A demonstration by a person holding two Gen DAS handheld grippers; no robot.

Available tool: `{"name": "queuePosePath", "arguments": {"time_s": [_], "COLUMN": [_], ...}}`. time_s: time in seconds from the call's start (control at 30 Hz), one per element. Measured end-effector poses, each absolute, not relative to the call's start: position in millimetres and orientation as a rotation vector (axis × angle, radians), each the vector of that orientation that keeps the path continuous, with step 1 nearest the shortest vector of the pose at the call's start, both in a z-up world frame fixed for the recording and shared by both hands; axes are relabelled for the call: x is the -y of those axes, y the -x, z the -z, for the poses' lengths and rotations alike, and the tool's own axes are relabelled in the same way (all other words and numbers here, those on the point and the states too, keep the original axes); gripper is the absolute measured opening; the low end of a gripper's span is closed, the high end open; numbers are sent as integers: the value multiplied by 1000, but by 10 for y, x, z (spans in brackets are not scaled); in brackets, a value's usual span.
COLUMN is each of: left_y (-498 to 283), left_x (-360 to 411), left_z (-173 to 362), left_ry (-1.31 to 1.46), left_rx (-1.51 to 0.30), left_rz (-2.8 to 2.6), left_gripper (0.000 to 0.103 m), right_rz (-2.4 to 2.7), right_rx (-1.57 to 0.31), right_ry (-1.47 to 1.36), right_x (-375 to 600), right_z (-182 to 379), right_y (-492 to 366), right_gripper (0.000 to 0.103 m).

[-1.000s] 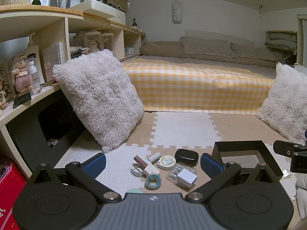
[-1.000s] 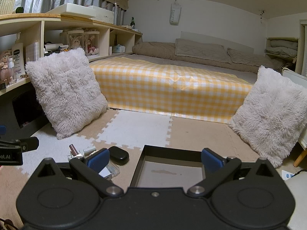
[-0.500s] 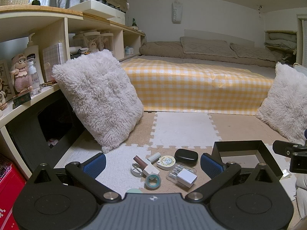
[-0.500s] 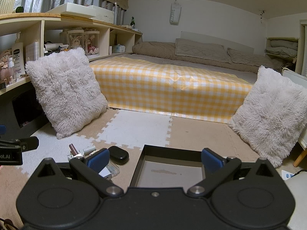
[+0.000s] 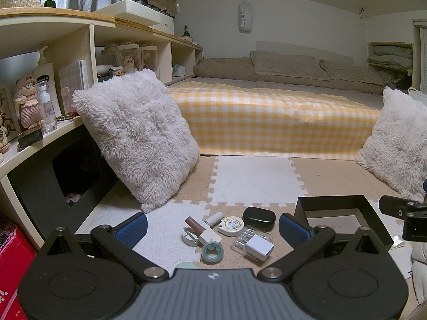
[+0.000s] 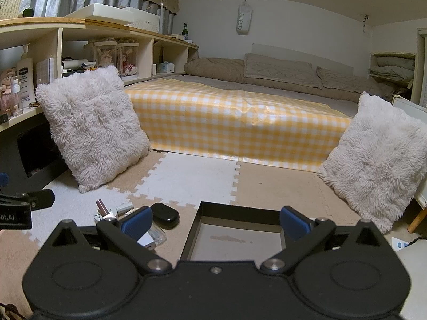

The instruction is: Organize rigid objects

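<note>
Clutter lay on the foam floor mat [image 5: 256, 176]: a black case [image 5: 259, 218], white charger [image 5: 259, 246], tape roll [image 5: 212, 251] and round tape measure [image 5: 231, 224], bunched just left of the empty black tray [image 6: 234, 237]. The left hand-held gripper [image 5: 213, 226] hovered spread wide above them, gripping nothing. The right hand-held gripper [image 6: 216, 220] was likewise spread, empty, over the tray.

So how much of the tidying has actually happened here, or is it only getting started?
It looks barely started. Nothing seems done: the black tray holds no items. Nothing is in hand either: the left gripper and right gripper both have their jaws wide open. All the small things are left on the floor mat beside the tray: the black case, white charger, tape roll, round tape measure and lipstick.
</note>
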State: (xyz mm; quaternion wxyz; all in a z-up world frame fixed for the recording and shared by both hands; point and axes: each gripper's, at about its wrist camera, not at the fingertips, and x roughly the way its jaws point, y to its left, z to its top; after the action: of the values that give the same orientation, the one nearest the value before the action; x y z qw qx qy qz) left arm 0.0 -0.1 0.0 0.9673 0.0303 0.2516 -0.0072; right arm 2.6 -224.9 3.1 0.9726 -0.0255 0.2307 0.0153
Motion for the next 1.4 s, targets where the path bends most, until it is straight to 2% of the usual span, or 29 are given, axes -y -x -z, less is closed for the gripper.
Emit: {"name": "queuePosePath", "arguments": {"time_s": [0.5, 0.73, 0.93, 1.2, 1.33, 1.37, 1.4], "left_y": [-129, -418, -736, -1126, -1270, -1307, -1351], "left_x": [1, -142, -307, -448, -469, -484, -503], "left_z": [-107, -173, -121, 165, 339, 392, 450], "left_ry": [-53, -10, -51, -70, -86, -80, -72], "left_rx": [-458, -435, -437, -626, -724, -752, -779], "left_rz": [3, -11, -54, 20, 77, 83, 87], "left_gripper": [103, 103, 103, 103, 103, 103, 103], "right_rz": [-18, 36, 43, 129, 158, 158, 156], "right_rx": [-447, -419, -482, -593, -737, -784, -816], "right_ry": [17, 13, 7, -41, 4, 9, 9], "right_x": [2405, 2626, 2898, 3306, 3446, 3478, 3495], "right_z": [-139, -184, -68, 200, 438, 519, 579], "right_y": [-115, -391, -772, -1250, -1447, -1484, -1507], "right_gripper": [103, 103, 103, 103, 103, 102, 98]}}
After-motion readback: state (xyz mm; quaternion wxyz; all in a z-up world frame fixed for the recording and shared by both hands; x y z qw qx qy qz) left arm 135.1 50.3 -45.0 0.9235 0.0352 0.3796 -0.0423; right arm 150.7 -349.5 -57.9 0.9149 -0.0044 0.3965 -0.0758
